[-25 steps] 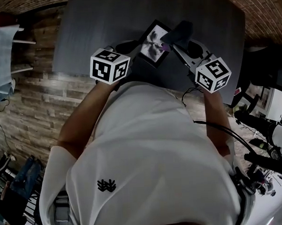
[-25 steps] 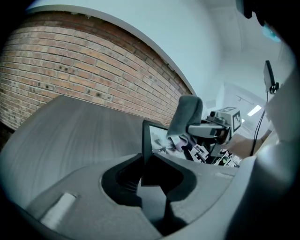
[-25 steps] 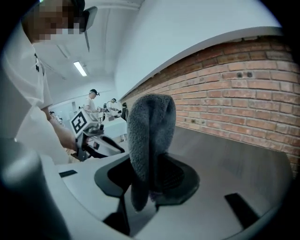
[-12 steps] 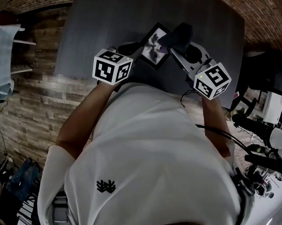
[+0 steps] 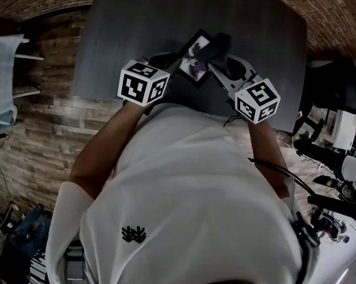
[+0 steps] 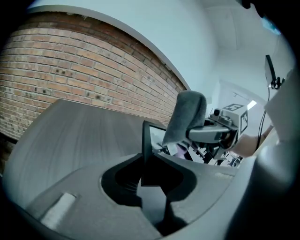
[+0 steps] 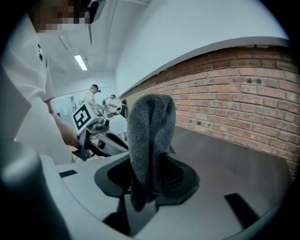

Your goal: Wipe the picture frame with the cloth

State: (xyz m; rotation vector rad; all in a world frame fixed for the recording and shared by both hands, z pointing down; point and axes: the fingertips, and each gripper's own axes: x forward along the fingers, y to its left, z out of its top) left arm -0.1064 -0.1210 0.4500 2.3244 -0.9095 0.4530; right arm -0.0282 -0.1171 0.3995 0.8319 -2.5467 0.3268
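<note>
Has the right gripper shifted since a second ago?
Yes. The right gripper with the cloth has slid left, away from the right edge of the table, further across the picture frame.

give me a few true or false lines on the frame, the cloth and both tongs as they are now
1. The left tongs grip the picture frame by its edge. True.
2. The right tongs are empty. False: they are shut on a grey cloth.
3. The cloth lies flat on the table. False: it is held up in front of the picture frame.
4. A brick wall stands behind the table. True.
</note>
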